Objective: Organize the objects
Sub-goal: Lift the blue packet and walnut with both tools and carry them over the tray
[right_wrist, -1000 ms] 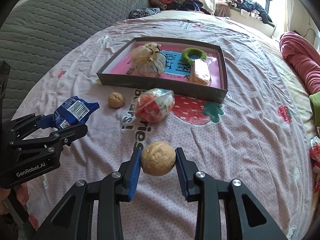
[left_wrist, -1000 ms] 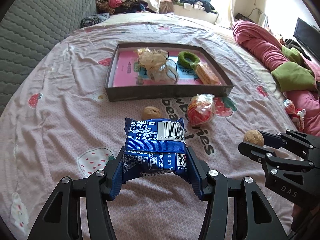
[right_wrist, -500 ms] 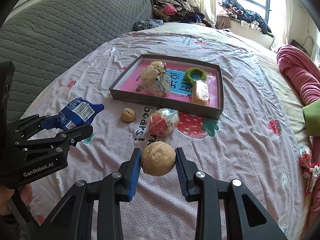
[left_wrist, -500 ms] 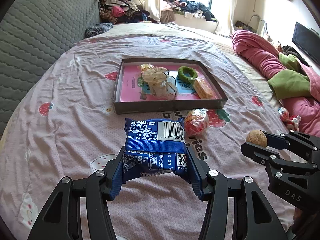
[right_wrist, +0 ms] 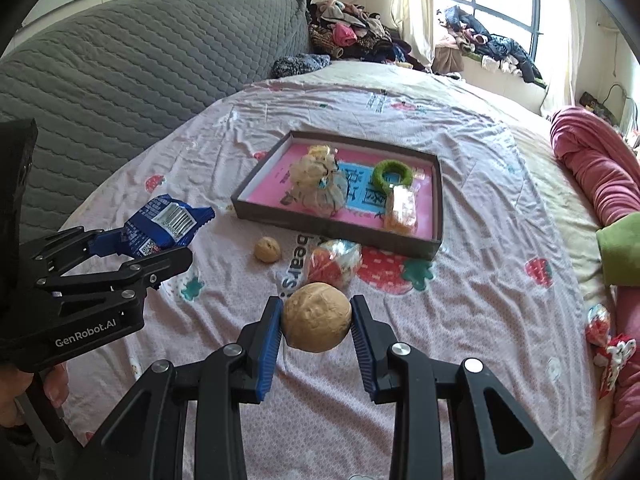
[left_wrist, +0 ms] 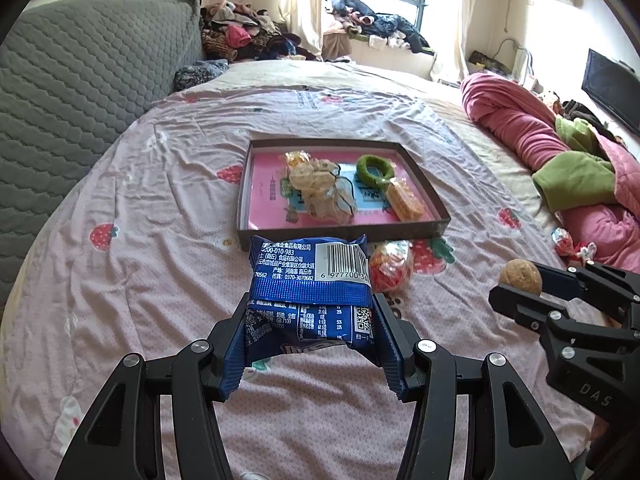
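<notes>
My left gripper (left_wrist: pixel 310 320) is shut on a blue snack packet (left_wrist: pixel 308 280) and holds it above the bed; it also shows in the right wrist view (right_wrist: pixel 164 228). My right gripper (right_wrist: pixel 317 316) is shut on a walnut (right_wrist: pixel 317 317), which also shows in the left wrist view (left_wrist: pixel 520 277). A shallow dark tray (right_wrist: pixel 340 226) with a pink bottom lies ahead and holds a clear wrapped bundle (right_wrist: pixel 320 188), a green ring (right_wrist: pixel 392 174) and an orange wrapped snack (right_wrist: pixel 402 214). A second walnut (right_wrist: pixel 267 249) and a red-orange wrapped snack (right_wrist: pixel 334 264) lie on the sheet in front of the tray.
The bed has a pink strawberry-print sheet (right_wrist: pixel 480 300). A grey quilted headboard (right_wrist: pixel 120 92) stands on the left. Pink and green bedding (left_wrist: pixel 568 168) is piled on the right, with small red wrapped sweets (right_wrist: pixel 608 340) beside it. Clothes are heaped by the window (left_wrist: pixel 372 36).
Both grippers have risen and drawn back from the tray with their loads still held. The tray and loose items look farther away.
</notes>
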A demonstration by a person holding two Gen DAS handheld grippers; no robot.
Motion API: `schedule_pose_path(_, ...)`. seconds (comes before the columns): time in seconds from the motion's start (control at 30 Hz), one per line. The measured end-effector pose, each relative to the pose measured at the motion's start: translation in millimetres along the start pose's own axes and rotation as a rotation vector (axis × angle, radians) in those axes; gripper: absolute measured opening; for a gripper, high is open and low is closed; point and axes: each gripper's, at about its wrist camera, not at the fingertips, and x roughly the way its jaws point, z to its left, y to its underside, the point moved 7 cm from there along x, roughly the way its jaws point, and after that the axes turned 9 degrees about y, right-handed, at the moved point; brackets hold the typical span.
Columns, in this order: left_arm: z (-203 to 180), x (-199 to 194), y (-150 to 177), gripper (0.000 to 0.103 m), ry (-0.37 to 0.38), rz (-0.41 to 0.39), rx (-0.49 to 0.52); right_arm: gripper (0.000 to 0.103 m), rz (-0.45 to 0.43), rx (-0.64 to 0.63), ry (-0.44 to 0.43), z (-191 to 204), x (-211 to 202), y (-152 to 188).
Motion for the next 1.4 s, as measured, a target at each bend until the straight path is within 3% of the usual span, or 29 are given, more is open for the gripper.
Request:
schedule_pose_path(0.63, 12.6, -8.5, -68.6, 0.058, -0.02, -0.068, 0.014, 0.035, -0.114, -0.024, 0.027, -8.0, -20.4, -89.1)
schedule_pose_path(1.4, 15.9, 5.5, -107.5, 0.058, -0.039, -0.092, 0.036, 0.035, -0.154, -0.025, 0.031, -15.8, -11.1, -124.9)
